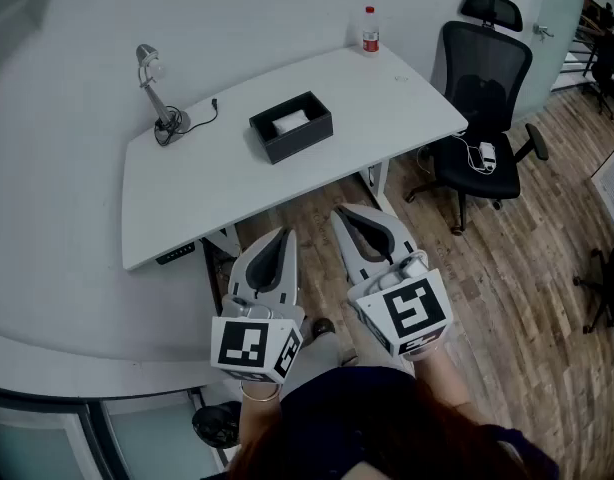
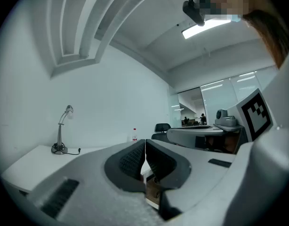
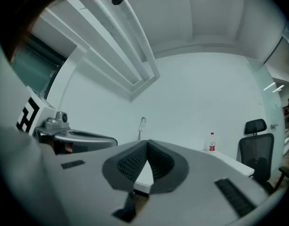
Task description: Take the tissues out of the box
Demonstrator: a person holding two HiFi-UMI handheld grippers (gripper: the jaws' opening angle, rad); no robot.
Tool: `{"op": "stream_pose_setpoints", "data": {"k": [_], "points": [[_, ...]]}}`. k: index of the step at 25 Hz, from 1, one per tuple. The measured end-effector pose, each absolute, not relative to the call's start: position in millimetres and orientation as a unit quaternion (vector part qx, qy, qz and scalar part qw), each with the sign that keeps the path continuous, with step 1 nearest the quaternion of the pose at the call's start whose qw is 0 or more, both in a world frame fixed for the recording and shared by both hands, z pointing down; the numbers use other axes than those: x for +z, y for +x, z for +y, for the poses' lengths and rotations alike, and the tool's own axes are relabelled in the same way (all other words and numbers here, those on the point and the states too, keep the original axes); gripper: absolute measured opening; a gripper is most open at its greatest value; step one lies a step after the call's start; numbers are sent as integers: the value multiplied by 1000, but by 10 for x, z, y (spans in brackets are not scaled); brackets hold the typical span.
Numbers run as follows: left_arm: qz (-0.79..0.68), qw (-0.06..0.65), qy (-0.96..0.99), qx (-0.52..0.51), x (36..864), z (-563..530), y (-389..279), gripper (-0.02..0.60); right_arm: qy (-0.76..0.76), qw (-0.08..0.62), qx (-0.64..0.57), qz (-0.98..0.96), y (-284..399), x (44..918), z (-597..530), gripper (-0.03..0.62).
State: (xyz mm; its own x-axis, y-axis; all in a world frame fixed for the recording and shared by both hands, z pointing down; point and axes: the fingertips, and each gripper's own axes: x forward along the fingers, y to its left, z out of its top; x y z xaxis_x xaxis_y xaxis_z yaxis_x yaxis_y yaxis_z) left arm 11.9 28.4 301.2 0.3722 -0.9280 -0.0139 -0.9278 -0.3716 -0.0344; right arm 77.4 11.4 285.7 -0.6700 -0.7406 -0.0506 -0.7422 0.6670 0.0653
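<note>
A black tissue box [image 1: 291, 125] stands near the middle of the white desk [image 1: 217, 183], with white tissue [image 1: 290, 121] showing in its top opening. Both grippers hang level in front of the desk, well short of the box. My left gripper [image 1: 286, 233] is shut with its tips together and nothing between them; it also shows in its own view [image 2: 145, 141]. My right gripper [image 1: 339, 212] is shut and empty too, with its tips meeting [image 3: 147, 142]. The box does not show in either gripper view.
A grey desk lamp [image 1: 155, 96] with its cable stands at the desk's back left. A red-labelled bottle [image 1: 370, 30] stands at the back right corner. A black office chair [image 1: 485, 93] is to the right of the desk, on a wooden floor.
</note>
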Motion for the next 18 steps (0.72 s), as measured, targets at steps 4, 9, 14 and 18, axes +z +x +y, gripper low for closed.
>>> {"op": "stream_pose_setpoints", "data": {"k": [4,9,14,18], "points": [[559,15,-829,-5,3057,209,100,25,-403,14,44,914,753,2875,59,17],[558,14,-830,-4,3065,126,68,25,-401,-5,39,915,689,2957,-9,17],[560,14,-828,-2,3072,22,-6,25,-391,4,26,920,612,2967,-94,18],[559,12,-829,-2,3088,-76,-68,25,-394,-8,30,919,561,3006,-193,18]]}}
